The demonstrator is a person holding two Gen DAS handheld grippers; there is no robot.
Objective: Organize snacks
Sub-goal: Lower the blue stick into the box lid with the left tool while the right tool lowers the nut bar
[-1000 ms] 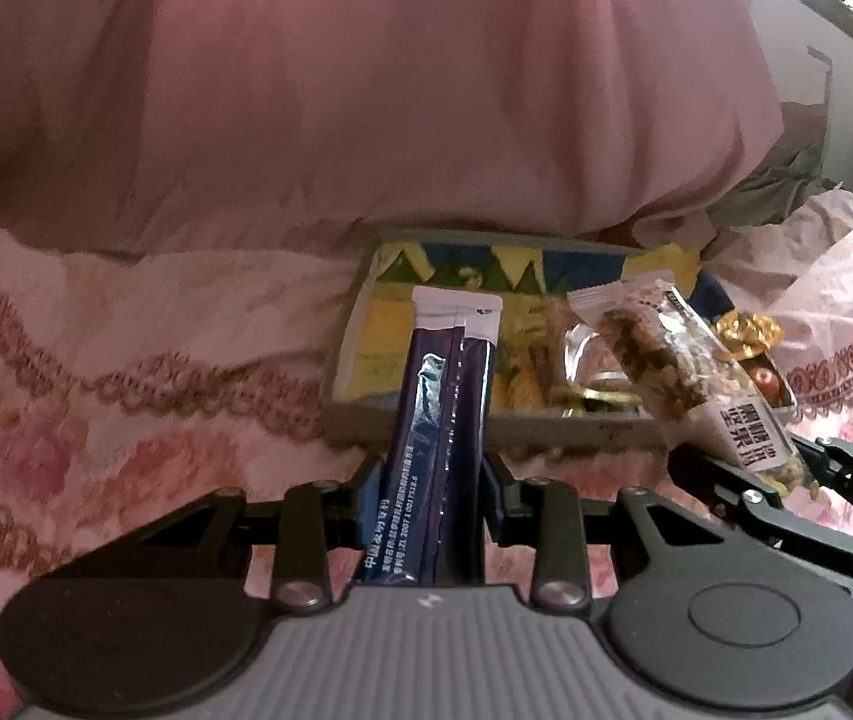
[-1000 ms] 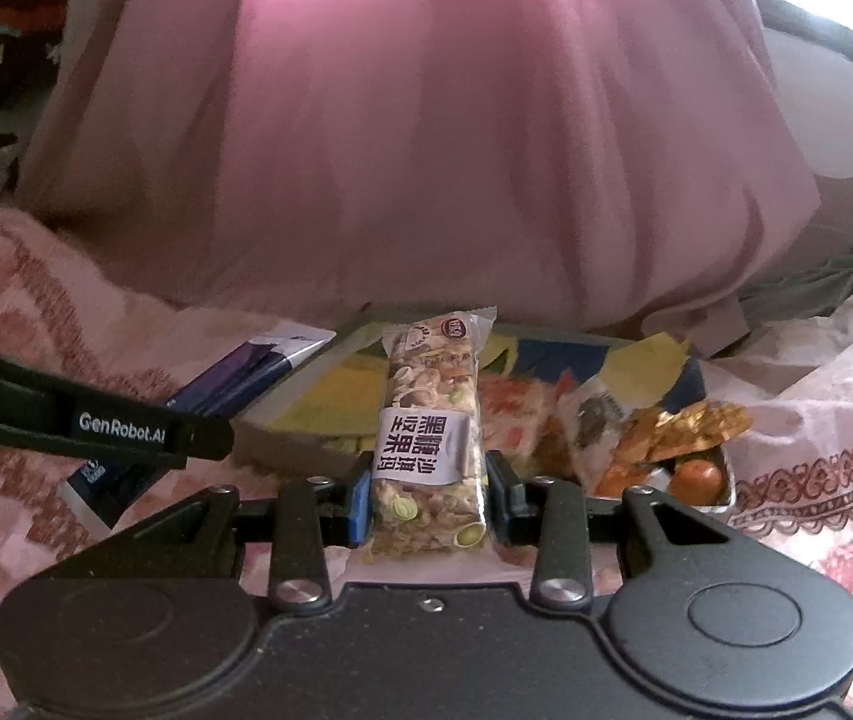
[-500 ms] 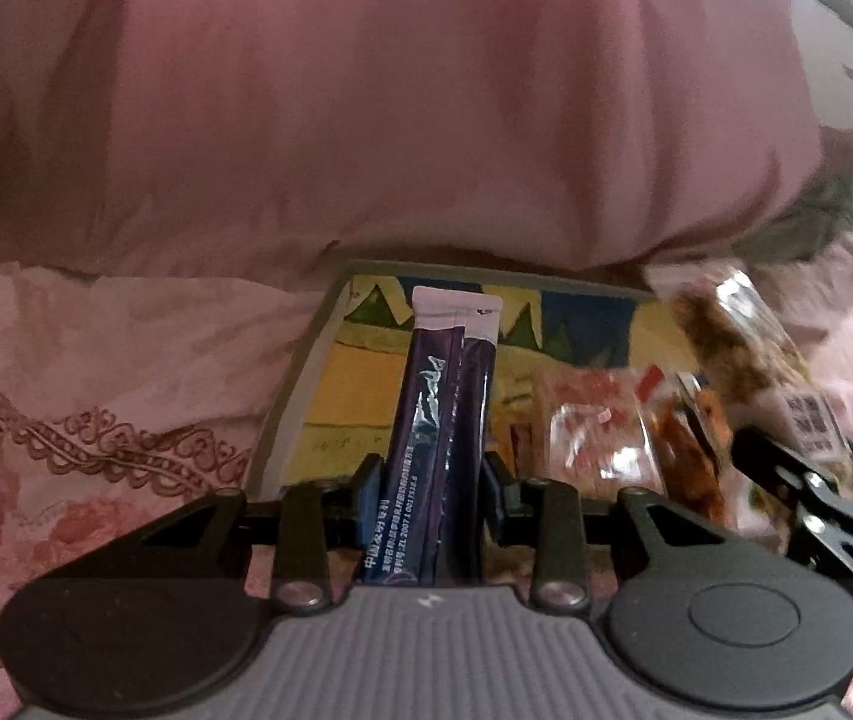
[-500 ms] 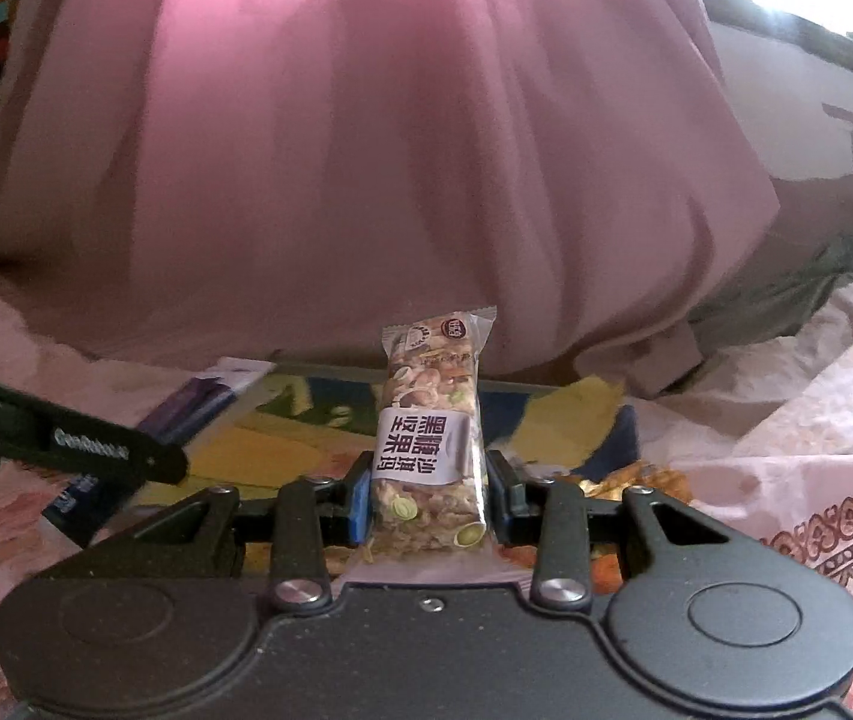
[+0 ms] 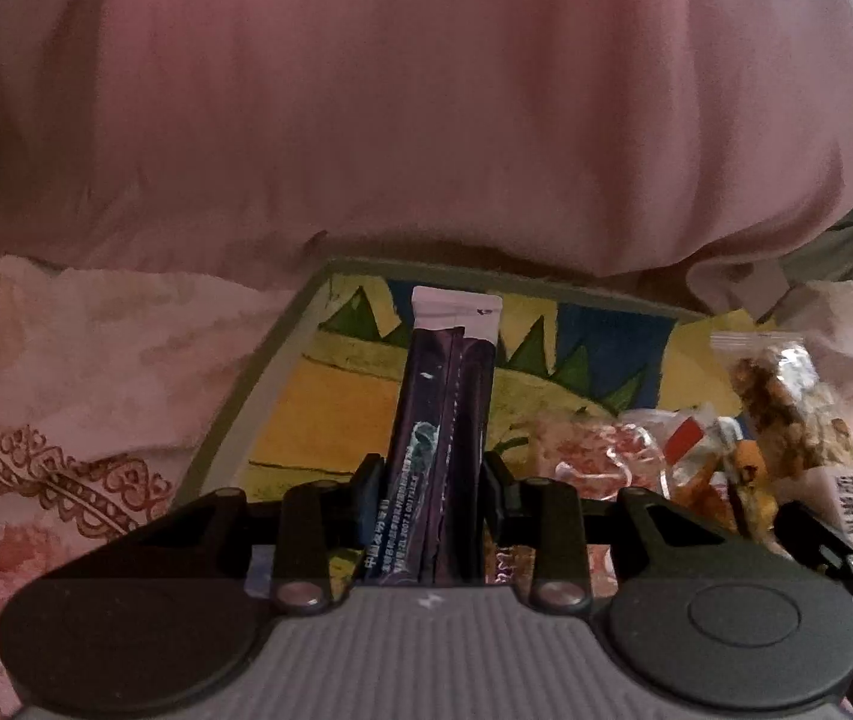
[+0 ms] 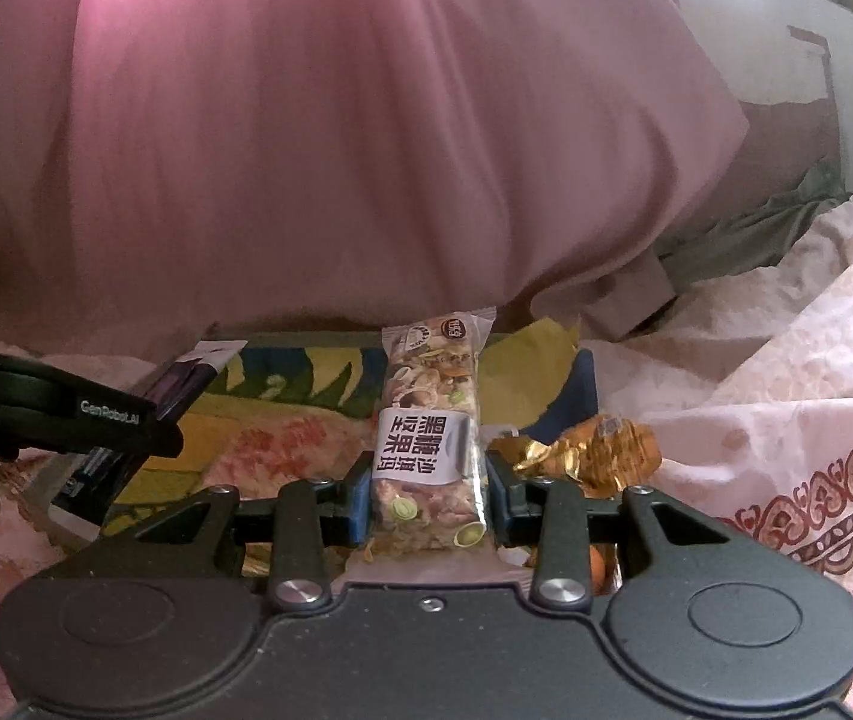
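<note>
My left gripper [image 5: 433, 480] is shut on a dark purple stick sachet [image 5: 447, 396] with a white top, held upright over the left part of a shallow tray [image 5: 258, 384] with a yellow, blue and green picture. My right gripper [image 6: 426, 495] is shut on a clear nut bar packet [image 6: 429, 420] with a white label, held over the tray's right part [image 6: 582, 387]. The nut bar also shows at the right of the left wrist view [image 5: 798, 420]. The sachet and left gripper show at the left of the right wrist view [image 6: 186, 378].
Several wrapped snacks lie in the tray: pink-red packets [image 5: 594, 450] and gold and orange wrapped pieces [image 6: 600, 450]. A big pink pillow [image 6: 336, 138] rises just behind the tray. Pink patterned bedding [image 6: 798, 420] lies all around. Grey-green cloth [image 6: 786, 222] lies at the back right.
Both grippers have moved forward with their snacks, from before the tray's near edge to over the tray. The tray now fills more of both views.
</note>
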